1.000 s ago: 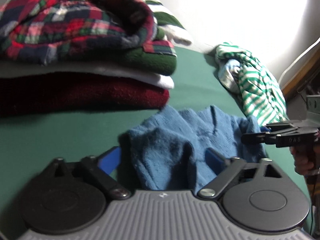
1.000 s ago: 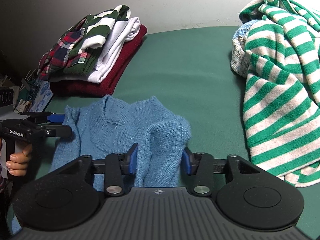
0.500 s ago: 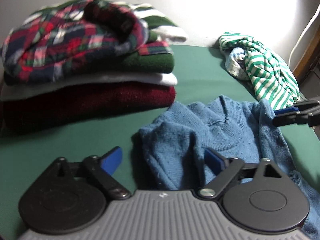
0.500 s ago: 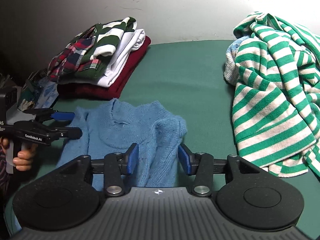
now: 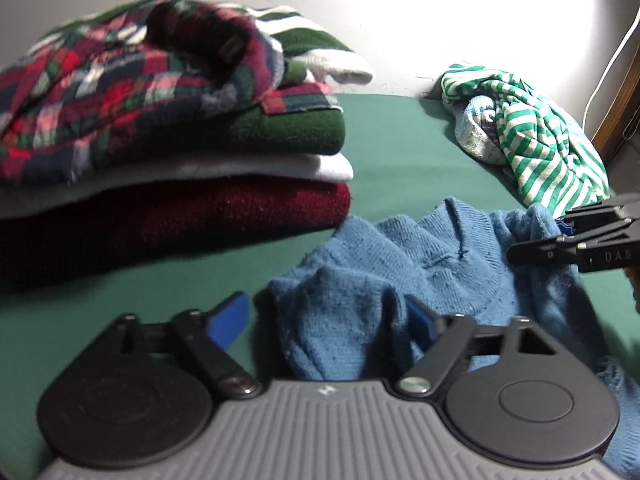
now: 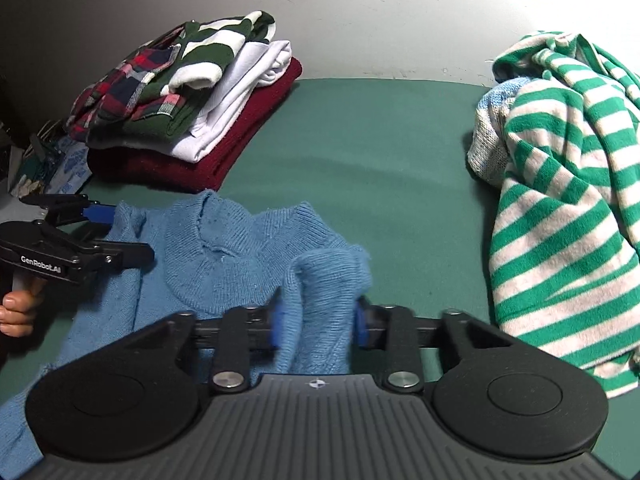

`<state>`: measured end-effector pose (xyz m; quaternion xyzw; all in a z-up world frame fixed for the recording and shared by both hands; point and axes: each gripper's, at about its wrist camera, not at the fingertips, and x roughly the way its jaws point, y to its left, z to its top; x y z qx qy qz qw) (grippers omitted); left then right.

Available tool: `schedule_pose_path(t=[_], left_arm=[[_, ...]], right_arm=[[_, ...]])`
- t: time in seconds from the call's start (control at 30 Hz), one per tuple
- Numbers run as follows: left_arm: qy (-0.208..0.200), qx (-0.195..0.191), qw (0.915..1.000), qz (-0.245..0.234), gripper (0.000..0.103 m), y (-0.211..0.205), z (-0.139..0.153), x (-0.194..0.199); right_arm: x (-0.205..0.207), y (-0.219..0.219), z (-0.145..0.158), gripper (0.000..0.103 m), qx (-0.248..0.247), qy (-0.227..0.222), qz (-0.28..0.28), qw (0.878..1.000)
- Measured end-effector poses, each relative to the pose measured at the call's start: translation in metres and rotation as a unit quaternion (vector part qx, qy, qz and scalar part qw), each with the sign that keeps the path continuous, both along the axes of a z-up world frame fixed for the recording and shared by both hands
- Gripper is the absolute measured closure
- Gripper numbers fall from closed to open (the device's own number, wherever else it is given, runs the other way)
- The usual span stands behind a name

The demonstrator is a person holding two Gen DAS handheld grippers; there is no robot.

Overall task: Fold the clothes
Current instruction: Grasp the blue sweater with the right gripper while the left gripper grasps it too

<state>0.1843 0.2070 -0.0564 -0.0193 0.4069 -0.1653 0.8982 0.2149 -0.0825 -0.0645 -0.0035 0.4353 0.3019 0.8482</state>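
Blue knit sweater (image 6: 224, 264) lies on the green worktop (image 6: 380, 152) under both claws: soft, limp, stretchy. Right claw (image 6: 318, 320) closing on a shoulder bunch; left claw (image 5: 320, 320) closing, still spread around the other. Best gripped at the shoulders.

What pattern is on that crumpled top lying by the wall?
Green and white stripes on the crumpled top, clearest in the right wrist view.

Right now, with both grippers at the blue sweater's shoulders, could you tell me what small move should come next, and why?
Probably finish both pinches before lifting. The right gripper is closing around a raised fold of the blue sweater, and the left gripper is closing too, its left pad still off the cloth. The sweater lies rumpled on the green table.
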Motion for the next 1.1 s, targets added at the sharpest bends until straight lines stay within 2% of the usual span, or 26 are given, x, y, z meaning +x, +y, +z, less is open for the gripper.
schedule_pose_path(t=[0.07,0.13,0.33,0.43,0.63,0.8,1.1], left_arm=[[0.000,-0.006,1.0000,-0.001,0.036,0.000,0.000,0.000],[0.002,-0.009,1.0000,0.001,0.054,0.001,0.001,0.001],[0.001,0.011,0.9999,0.008,0.072,-0.004,0.004,0.000],[-0.007,0.023,0.9997,0.007,0.079,-0.008,0.008,-0.004],[-0.032,0.037,0.9988,0.007,0.083,-0.011,0.022,-0.014],[-0.050,0.055,0.9972,0.001,0.083,-0.016,0.033,-0.022],[-0.089,0.061,0.9942,0.003,0.083,-0.019,0.057,-0.044]], right_arm=[[0.003,-0.004,-0.001,0.077,0.013,0.009,0.000,1.000],[0.006,-0.008,-0.001,0.077,0.024,0.020,0.000,0.999],[0.014,-0.014,0.001,0.073,0.041,0.050,0.005,0.998],[0.010,-0.009,0.004,0.081,0.022,0.045,0.006,0.999],[-0.002,-0.009,0.018,0.085,0.022,0.008,0.022,0.999],[-0.008,-0.011,0.027,0.085,0.026,-0.003,0.024,0.999],[-0.026,-0.012,0.050,0.085,0.048,-0.025,0.033,0.998]])
